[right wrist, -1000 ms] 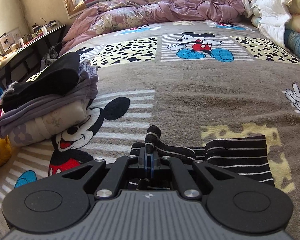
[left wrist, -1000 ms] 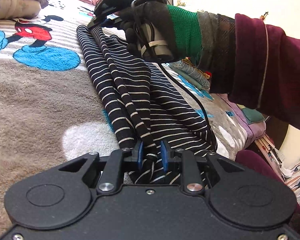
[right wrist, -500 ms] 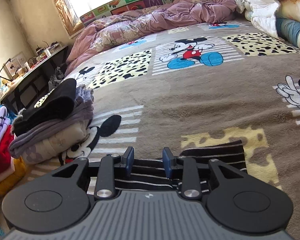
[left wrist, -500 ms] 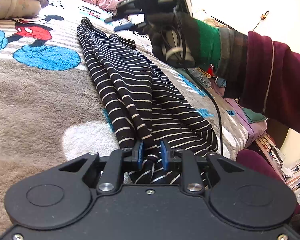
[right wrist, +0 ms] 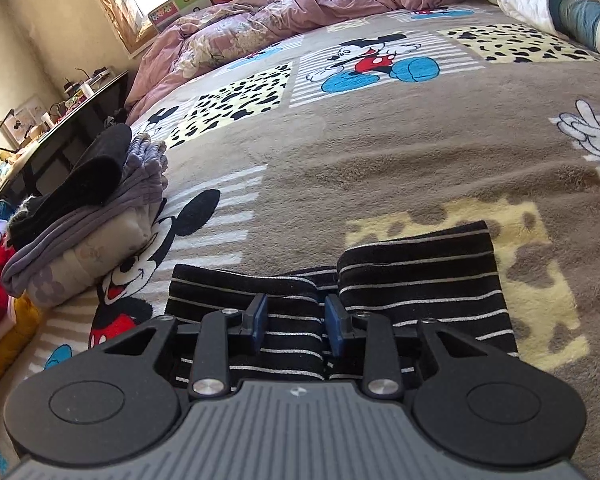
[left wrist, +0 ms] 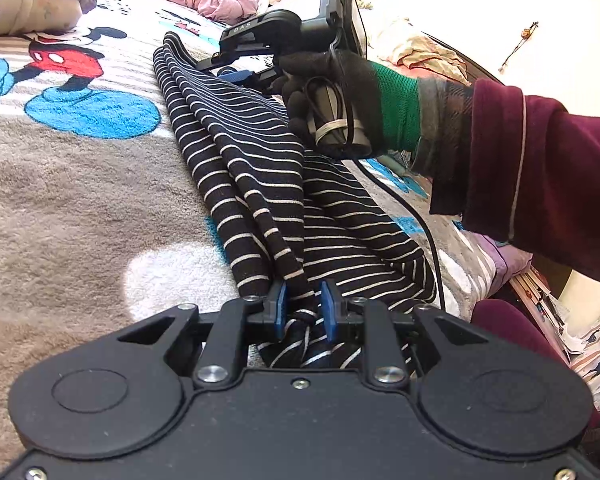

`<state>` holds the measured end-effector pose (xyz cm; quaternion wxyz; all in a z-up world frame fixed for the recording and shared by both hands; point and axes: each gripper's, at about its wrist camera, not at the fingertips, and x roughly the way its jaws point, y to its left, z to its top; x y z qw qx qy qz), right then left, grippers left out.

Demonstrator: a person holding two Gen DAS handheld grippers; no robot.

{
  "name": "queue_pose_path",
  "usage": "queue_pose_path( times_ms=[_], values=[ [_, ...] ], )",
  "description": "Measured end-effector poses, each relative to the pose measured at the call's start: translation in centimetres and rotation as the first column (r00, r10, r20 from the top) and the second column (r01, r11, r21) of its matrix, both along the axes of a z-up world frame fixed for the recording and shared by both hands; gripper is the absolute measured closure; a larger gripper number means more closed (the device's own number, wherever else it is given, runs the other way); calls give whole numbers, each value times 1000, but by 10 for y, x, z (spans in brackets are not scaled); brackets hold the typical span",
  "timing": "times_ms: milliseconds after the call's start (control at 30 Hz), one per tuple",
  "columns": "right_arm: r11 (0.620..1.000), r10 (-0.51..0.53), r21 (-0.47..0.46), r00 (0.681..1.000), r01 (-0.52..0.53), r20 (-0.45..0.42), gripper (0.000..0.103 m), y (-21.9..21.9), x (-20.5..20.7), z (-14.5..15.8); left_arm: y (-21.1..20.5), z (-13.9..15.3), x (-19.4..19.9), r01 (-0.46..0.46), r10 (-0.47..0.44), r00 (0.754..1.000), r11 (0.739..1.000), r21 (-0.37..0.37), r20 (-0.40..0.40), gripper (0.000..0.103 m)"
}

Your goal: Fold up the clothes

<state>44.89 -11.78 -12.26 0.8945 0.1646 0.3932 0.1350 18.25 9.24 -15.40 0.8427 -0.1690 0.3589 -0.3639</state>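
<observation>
Two tools are working one striped garment point(left wrist: 260, 184) on the bed point(right wrist: 380, 152).
Left tool point(left wrist: 303, 312) is gripping bunched fabric, anchoring that end; right tool point(right wrist: 296, 320) is hovering wide over the far end.

Bedroom: cartoon-print blanket point(right wrist: 380, 152) on bed (rumpled quilt point(right wrist: 300, 4) behind).

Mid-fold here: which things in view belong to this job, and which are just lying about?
In the job: striped garment; left gripper, closed on its near end; right gripper, open over the far end.

Lying about: folded stack; pink duvet; cartoon blanket.
</observation>
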Motion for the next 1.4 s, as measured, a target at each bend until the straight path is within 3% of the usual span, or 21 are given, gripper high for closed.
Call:
queue_pose_path(
  times_ms=[33,67,133,367,500,667,733,800,1000,1133,1300,1400],
  values=[
    [1000,-2,10,1000,2,3,75,-2,-1,-1,0,0,0,1,-1,1000,1000,0,-1,83],
    [1000,-5,19,1000,5,6,87,-3,-2,-2,0,0,1,1,-1,1000,1000,0,-1,83],
    [1000,-7,30,1000,6,17,95,-6,-4,-1,0,0,1,2,-2,1000,1000,2,-1,83],
    [999,0,50,996,-4,93,96,-13,-13,23,1,0,0,-1,1,1000,1000,4,0,83],
    [1000,-1,15,994,-1,114,96,-18,-14,38,3,0,0,-1,1,1000,1000,-2,-3,83],
    [1000,-6,3,994,6,107,96,-21,-9,30,5,0,1,0,0,1000,1000,-12,-12,83],
    [999,9,46,995,-14,99,96,-21,-6,24,6,0,2,0,0,1000,1000,-17,-17,83],
    [996,23,84,996,-31,92,96,-21,-3,18,7,0,2,1,-2,1000,1000,-23,-23,83],
    [1000,10,0,996,-10,92,91,-17,-10,22,7,3,4,4,-4,999,1000,-24,-34,82],
    [998,16,-56,993,-9,116,69,-16,-20,30,6,6,3,4,-5,1000,1000,-22,-31,81],
    [992,91,-99,976,-72,199,69,-19,-62,56,4,13,-1,-6,6,1000,1000,-12,-7,76],
    [985,158,-108,966,-138,205,69,-18,-93,62,3,16,-4,-40,40,999,999,13,10,79]
  ],
)
